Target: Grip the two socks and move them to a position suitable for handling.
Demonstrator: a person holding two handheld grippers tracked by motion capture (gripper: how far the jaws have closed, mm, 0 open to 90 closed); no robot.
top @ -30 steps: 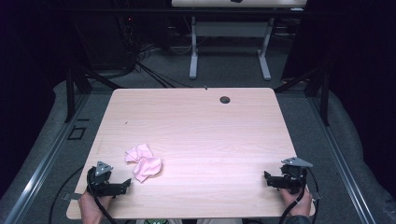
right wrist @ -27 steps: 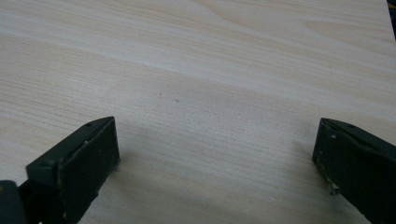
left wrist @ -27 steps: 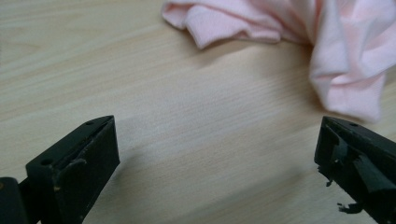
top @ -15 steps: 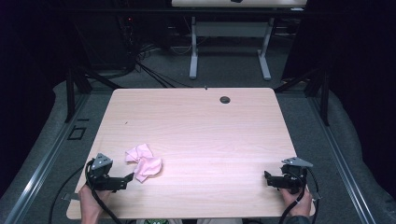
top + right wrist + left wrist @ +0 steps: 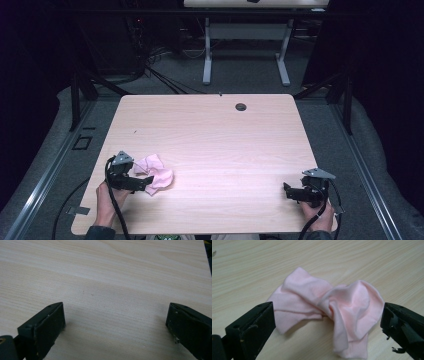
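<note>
At the near left of the table, the left gripper sits with its 2 fingers spread wide apart, holding nothing, their tips right at the pink cloth. In the left gripper view the cloth lies between the 2 black fingers, its near edge just ahead of them, the left edge close to the left finger and the right bulge just beside the right finger; whether either finger touches the fabric cannot be told.

The cloth is a small, pale pink knit piece, crumpled and twisted at its middle into 2 rounded lobes. Its long axis runs from the gripper's side toward the right and slightly near in the high view, flat on the wood. A ribbed hem shows at the near right corner in the left gripper view.

Farther right the light wood table is bare, with 1 dark round hole near the far edge.

At the near right, the right gripper rests low on the table, well apart from the cloth. Its 2 fingers stand wide open over plain wood, gripping nothing.
</note>
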